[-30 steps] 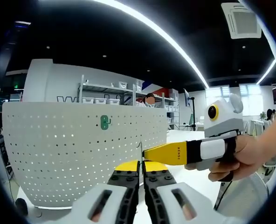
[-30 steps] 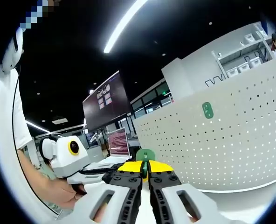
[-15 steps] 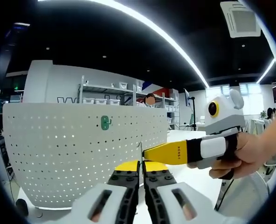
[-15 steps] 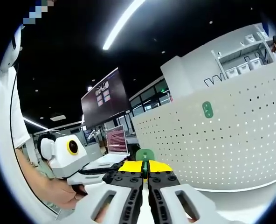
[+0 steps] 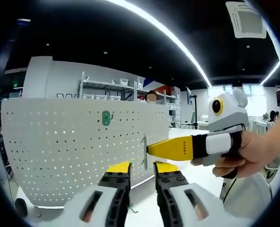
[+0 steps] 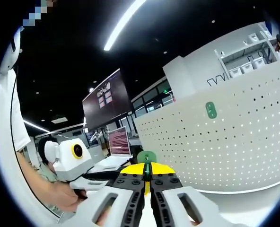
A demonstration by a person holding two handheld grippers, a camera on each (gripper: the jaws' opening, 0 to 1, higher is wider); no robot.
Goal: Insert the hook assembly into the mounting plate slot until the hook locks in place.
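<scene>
The white perforated mounting plate [image 5: 59, 151] stands upright ahead, with a green hook [image 5: 106, 118] fixed high on it. My left gripper [image 5: 142, 166] is open, its yellow-tipped jaws apart with nothing between them. Just above that gap, the right gripper [image 5: 152, 148] reaches in from the right, shut on the hook assembly [image 5: 144, 152], which shows edge-on close to the plate's right end. In the right gripper view, my right gripper [image 6: 147, 168] pinches the green hook assembly [image 6: 146, 157]. The plate [image 6: 234, 146] and its fixed hook [image 6: 210, 109] lie to the right, the left gripper [image 6: 107, 176] to the left.
A hand [image 5: 244, 156] holds the right gripper over a white tabletop [image 5: 196, 184]. Behind the plate stand shelves with bins [image 5: 107, 87]. A large dark screen [image 6: 107, 101] and a smaller lit monitor [image 6: 118, 142] stand far off in the right gripper view.
My left gripper has opened and let go of the hook assembly, which stays in the right gripper. The left gripper view has shifted slightly.
</scene>
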